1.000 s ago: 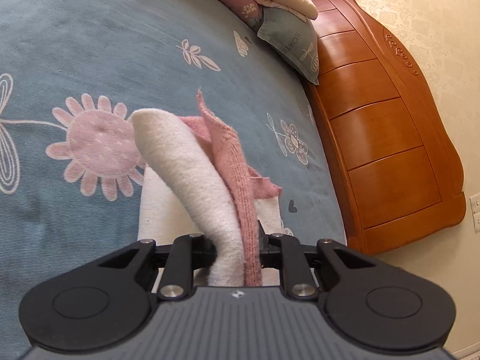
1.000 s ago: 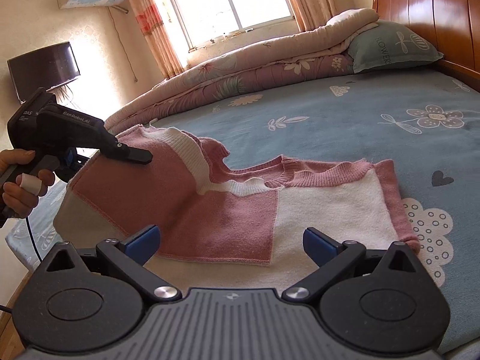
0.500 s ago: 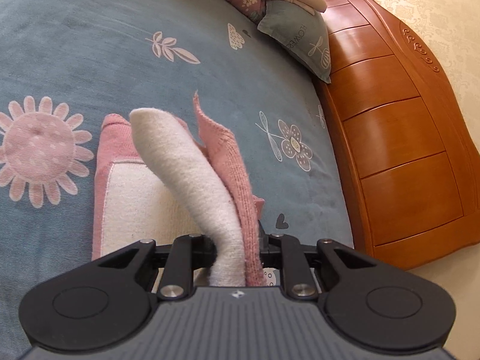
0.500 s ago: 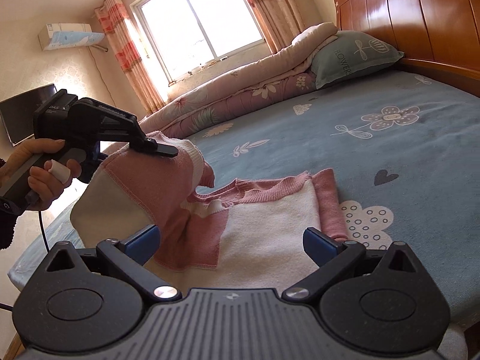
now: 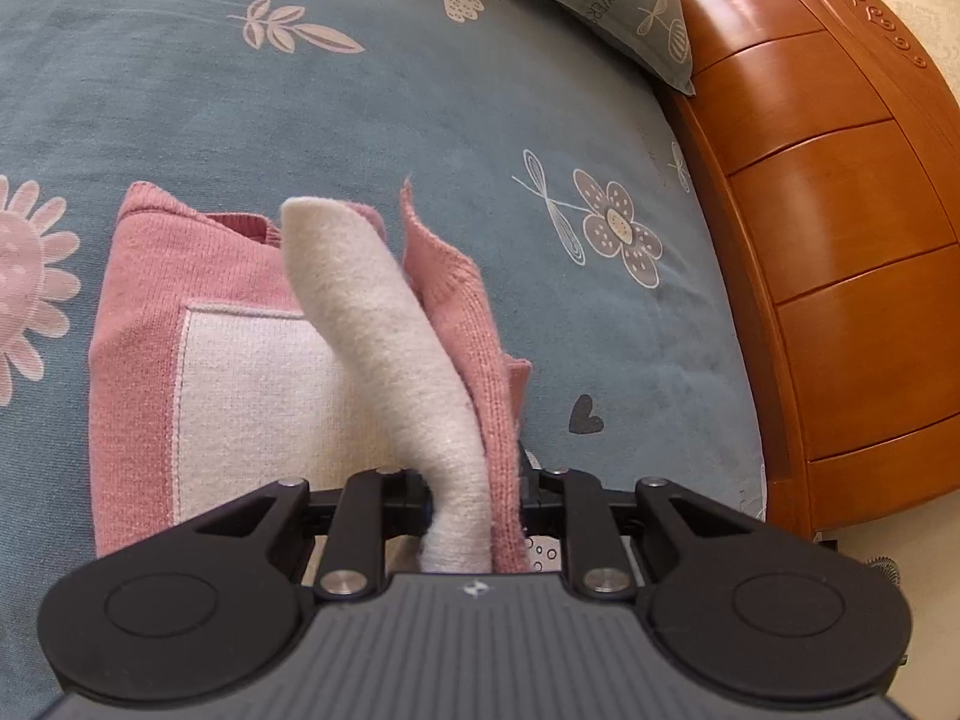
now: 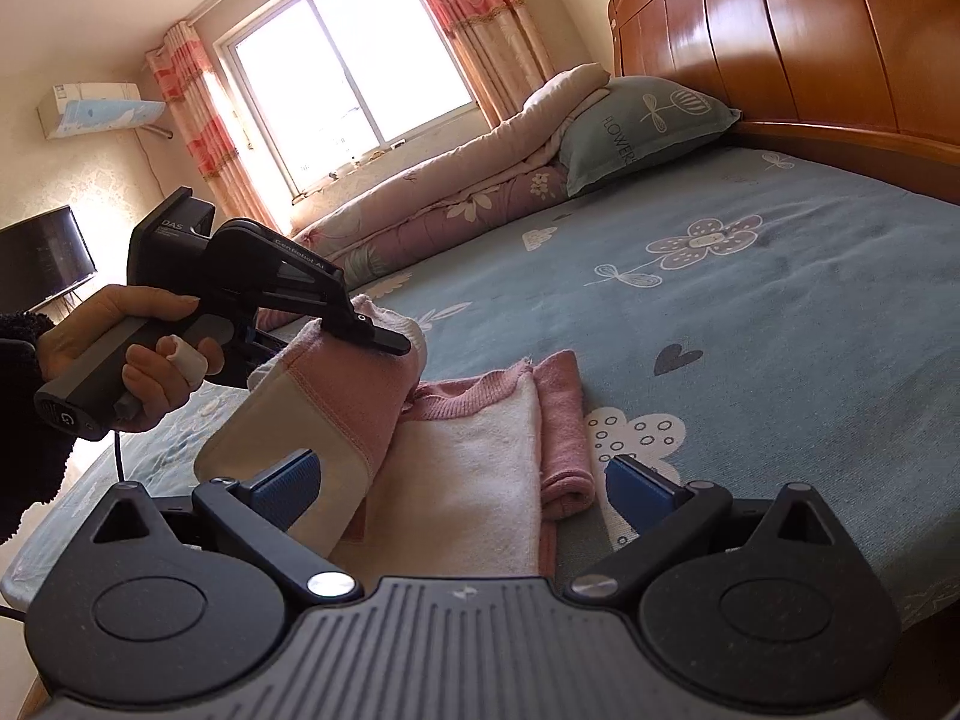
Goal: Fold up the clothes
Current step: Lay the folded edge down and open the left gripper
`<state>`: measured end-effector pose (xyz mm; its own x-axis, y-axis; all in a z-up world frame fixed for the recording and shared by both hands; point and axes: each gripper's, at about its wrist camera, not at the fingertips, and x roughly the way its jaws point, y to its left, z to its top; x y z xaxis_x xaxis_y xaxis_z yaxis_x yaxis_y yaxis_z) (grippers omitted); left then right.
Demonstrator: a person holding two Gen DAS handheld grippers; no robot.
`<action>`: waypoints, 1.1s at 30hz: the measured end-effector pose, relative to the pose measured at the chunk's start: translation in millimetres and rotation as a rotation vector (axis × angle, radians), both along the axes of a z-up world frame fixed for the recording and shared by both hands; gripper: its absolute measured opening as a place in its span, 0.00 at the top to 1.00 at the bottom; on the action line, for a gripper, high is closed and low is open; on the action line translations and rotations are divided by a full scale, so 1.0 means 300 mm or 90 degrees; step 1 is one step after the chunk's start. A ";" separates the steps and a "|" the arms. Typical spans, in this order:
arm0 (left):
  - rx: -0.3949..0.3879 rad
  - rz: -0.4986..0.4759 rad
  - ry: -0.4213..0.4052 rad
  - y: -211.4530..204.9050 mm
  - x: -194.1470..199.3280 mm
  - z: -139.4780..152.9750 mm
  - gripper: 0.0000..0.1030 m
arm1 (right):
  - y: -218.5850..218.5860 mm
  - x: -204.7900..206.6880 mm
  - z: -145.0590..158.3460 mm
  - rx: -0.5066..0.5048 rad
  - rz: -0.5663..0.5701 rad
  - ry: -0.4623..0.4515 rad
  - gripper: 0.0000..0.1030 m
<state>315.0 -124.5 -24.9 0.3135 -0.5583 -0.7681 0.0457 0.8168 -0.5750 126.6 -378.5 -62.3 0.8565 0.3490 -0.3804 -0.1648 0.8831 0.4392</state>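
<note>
A pink and white knitted sweater (image 6: 480, 468) lies partly folded on the blue flowered bedsheet (image 6: 750, 324). My left gripper (image 5: 474, 492) is shut on a bunched white and pink fold of the sweater (image 5: 384, 324), held up over the flat part. In the right wrist view a hand holds that left gripper (image 6: 384, 339) with the lifted flap draped below it. My right gripper (image 6: 462, 483) stands open near the bed's front edge, its blue pads on either side of the sweater's near end, touching nothing.
A wooden headboard (image 5: 840, 228) runs along the right. A grey-green pillow (image 6: 636, 126) and a rolled quilt (image 6: 456, 192) lie at the far side under the window. A dark screen (image 6: 42, 264) stands at the far left.
My left gripper has carried the held fold across over the flat part toward the headboard side, so the sweater is doubled over more. The right gripper has shifted and rolled, still open.
</note>
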 end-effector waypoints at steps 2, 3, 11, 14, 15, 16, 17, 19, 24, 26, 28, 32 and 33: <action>0.012 -0.004 0.000 -0.019 0.006 -0.003 0.81 | -0.002 0.000 -0.001 0.001 0.001 0.001 0.00; 0.017 -0.003 -0.001 -0.031 0.011 -0.007 0.81 | -0.001 0.001 -0.002 0.002 0.003 0.001 0.00; 0.042 -0.007 0.033 -0.127 0.044 -0.096 0.74 | 0.011 -0.005 -0.004 -0.012 0.011 0.006 0.00; 0.033 -0.016 0.043 -0.150 0.046 -0.117 0.65 | 0.005 -0.010 -0.004 -0.016 0.004 0.009 0.00; 0.029 -0.023 0.041 -0.155 0.042 -0.113 0.63 | 0.002 -0.012 -0.003 -0.019 0.002 0.010 0.00; 0.021 -0.031 0.038 -0.157 0.036 -0.106 0.60 | -0.002 -0.015 -0.003 -0.022 -0.001 0.011 0.00; 0.005 -0.038 0.033 -0.155 0.031 -0.091 0.60 | -0.004 -0.017 -0.004 -0.024 -0.003 0.012 0.00; -0.022 -0.053 0.009 -0.135 0.015 -0.041 0.59 | -0.011 -0.017 -0.008 -0.025 -0.009 0.017 0.00; -0.004 -0.099 -0.107 -0.063 -0.037 0.091 0.39 | -0.014 -0.008 -0.018 -0.017 -0.008 0.026 0.00; 0.030 -0.114 -0.144 -0.020 -0.073 0.102 0.32 | -0.008 0.000 -0.019 -0.012 0.000 0.027 0.00; 0.049 -0.128 -0.154 0.020 -0.109 0.082 0.32 | 0.000 0.014 -0.017 -0.010 0.010 0.027 0.00; 0.040 -0.119 -0.148 0.096 -0.171 0.005 0.32 | 0.021 0.070 -0.004 -0.016 0.039 0.014 0.00; 0.032 -0.114 -0.147 0.113 -0.183 -0.014 0.32 | 0.027 0.091 -0.006 -0.019 0.041 0.019 0.00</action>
